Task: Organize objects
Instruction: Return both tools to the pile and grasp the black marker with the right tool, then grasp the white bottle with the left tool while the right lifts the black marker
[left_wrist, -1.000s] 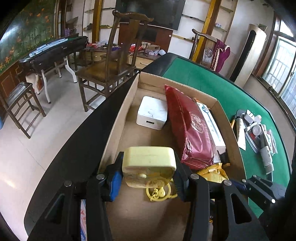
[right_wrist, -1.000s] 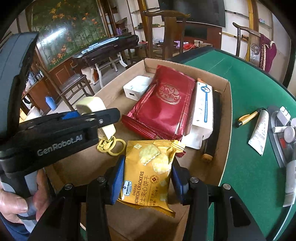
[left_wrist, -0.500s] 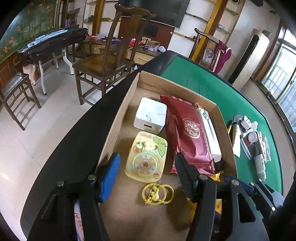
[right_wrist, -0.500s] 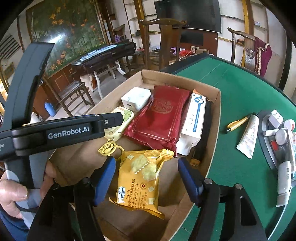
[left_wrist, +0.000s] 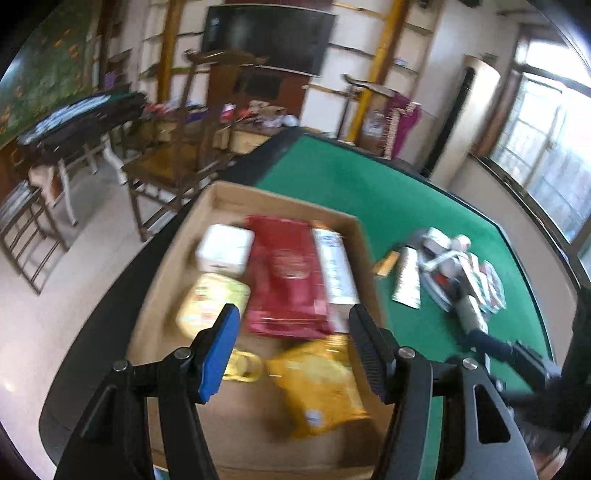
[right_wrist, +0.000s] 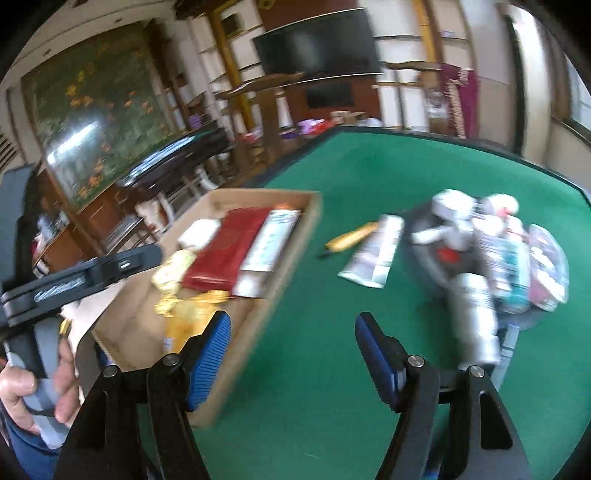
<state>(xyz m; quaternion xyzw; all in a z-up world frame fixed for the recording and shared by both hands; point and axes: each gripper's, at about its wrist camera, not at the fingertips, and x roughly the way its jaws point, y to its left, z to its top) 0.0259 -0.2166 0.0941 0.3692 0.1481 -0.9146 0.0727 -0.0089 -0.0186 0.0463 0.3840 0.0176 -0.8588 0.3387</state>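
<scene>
A cardboard box (left_wrist: 280, 201) on the green table holds a white box (left_wrist: 225, 249), a red pouch (left_wrist: 288, 280), a white carton (left_wrist: 336, 269), a pale yellow toy (left_wrist: 212, 301) with a yellow ring (left_wrist: 243, 365), and a yellow cracker bag (left_wrist: 321, 384). My left gripper (left_wrist: 291, 350) hovers open above the box with nothing between its pads. My right gripper (right_wrist: 293, 356) is open and empty over the green felt, just right of the box (right_wrist: 280, 266). To its right lies a pile of tubes and packets (right_wrist: 491, 243), a flat tube (right_wrist: 376, 254) and a yellow pen (right_wrist: 351, 238).
The green table (left_wrist: 369, 192) has a dark rim. Wooden chairs (left_wrist: 177, 162) and a dark side table (left_wrist: 70, 129) stand on the floor beyond. A hand (right_wrist: 22, 391) holds the left gripper's handle at the right wrist view's left edge.
Both grippers let go: the yellow toy and the cracker bag now lie in the box. Both have lifted back; the right one has swung right toward the pile on the felt.
</scene>
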